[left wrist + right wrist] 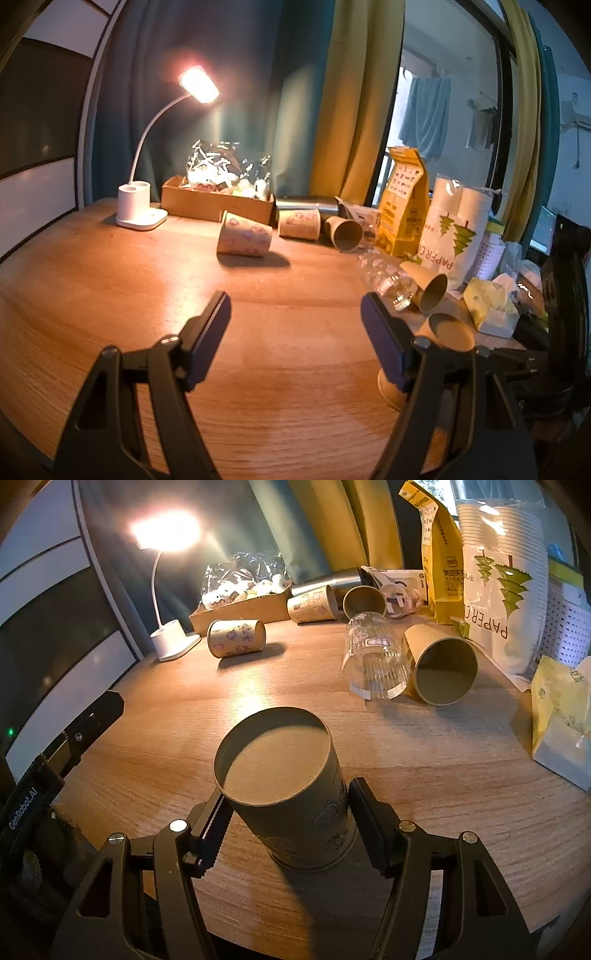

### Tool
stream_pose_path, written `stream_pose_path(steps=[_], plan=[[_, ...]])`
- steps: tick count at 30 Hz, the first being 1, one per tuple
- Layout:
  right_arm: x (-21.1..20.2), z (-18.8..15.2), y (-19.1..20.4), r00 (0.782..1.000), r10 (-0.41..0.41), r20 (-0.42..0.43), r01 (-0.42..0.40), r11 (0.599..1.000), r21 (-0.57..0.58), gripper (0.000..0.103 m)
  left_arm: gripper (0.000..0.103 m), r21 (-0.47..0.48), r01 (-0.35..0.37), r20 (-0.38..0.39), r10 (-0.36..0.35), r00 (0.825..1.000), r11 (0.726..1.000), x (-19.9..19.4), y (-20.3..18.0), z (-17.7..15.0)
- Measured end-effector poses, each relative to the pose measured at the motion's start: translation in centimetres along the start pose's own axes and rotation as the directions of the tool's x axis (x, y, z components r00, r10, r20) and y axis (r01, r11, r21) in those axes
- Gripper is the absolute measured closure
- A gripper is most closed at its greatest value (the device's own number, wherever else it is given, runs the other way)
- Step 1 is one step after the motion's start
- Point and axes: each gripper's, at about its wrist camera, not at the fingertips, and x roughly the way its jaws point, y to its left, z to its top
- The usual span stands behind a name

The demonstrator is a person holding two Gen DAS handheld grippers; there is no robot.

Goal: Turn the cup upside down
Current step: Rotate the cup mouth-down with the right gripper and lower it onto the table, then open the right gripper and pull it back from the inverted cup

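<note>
- Fingers [360, 808] of the right gripper [288, 823] flank the paper cup [288, 786] and touch its wall on both sides, low down near the rim; they grip it. The cup stands inverted on the desk [443, 746], closed base uppermost, tilted slightly away from the gripper
- Fingers of the left gripper [295, 332] are spread wide with nothing between them, hovering over bare desk to the left of the cup
- Risk, crushing: a thin paper wall will likely buckle under further squeeze, so that the rim sits unevenly
- Risk, tipping: judged from the tilt, the rim may not lie flat; letting go now could let the cup rock or fall
- Risk, dragging: a finger catching the wall on withdrawal could pull the cup over
- Risk, collision: beyond the cup and to its right lie a clear ribbed glass [373, 661] and a second paper cup [439, 664], touching each other on their sides; a wide sweep could set either rolling
- Desk lamp [170, 590] stands well behind the cup, to its left, out of the working path
</note>
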Motion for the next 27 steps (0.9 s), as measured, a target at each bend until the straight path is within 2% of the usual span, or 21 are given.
stream_pose_path(steps=[4, 8, 19, 21, 23, 27], plan=[[0.2, 0.2, 0.0, 1.000, 0.000, -0.006, 0.000, 1.000, -0.004, 0.036, 0.027, 0.010, -0.001, -0.007, 0.001, 1.000, 1.000, 0.0, -0.2, 0.0], [0.5, 0.5, 0.1, 1.000, -0.004, -0.016, 0.004, 1.000, -0.006, 0.036, 0.017, 0.011, 0.012, -0.007, -0.011, 1.000, 1.000, -0.1, -0.4, 0.0], [0.4, 0.6, 0.1, 1.000, -0.010, -0.015, 0.010, 1.000, 0.000, 0.035, 0.017, 0.006, 0.005, -0.009, -0.005, 1.000, 1.000, 0.0, 0.0, 0.2], [0.2, 0.5, 0.0, 1.000, -0.009, -0.011, 0.009, 1.000, 0.000, 0.026, 0.017, 0.009, 0.004, -0.010, -0.004, 1.000, 1.000, 0.0, -0.1, 0.2], [0.1, 0.5, -0.1, 1.000, -0.011, -0.005, 0.011, 1.000, 0.001, 0.023, 0.017, 0.013, 0.002, -0.010, -0.002, 1.000, 1.000, 0.0, -0.3, 0.2], [-0.6, 0.5, 0.2, 1.000, -0.004, 0.021, 0.004, 1.000, -0.021, 0.021, 0.017, 0.012, 0.000, -0.005, 0.000, 1.000, 1.000, -0.2, -0.3, 0.4]])
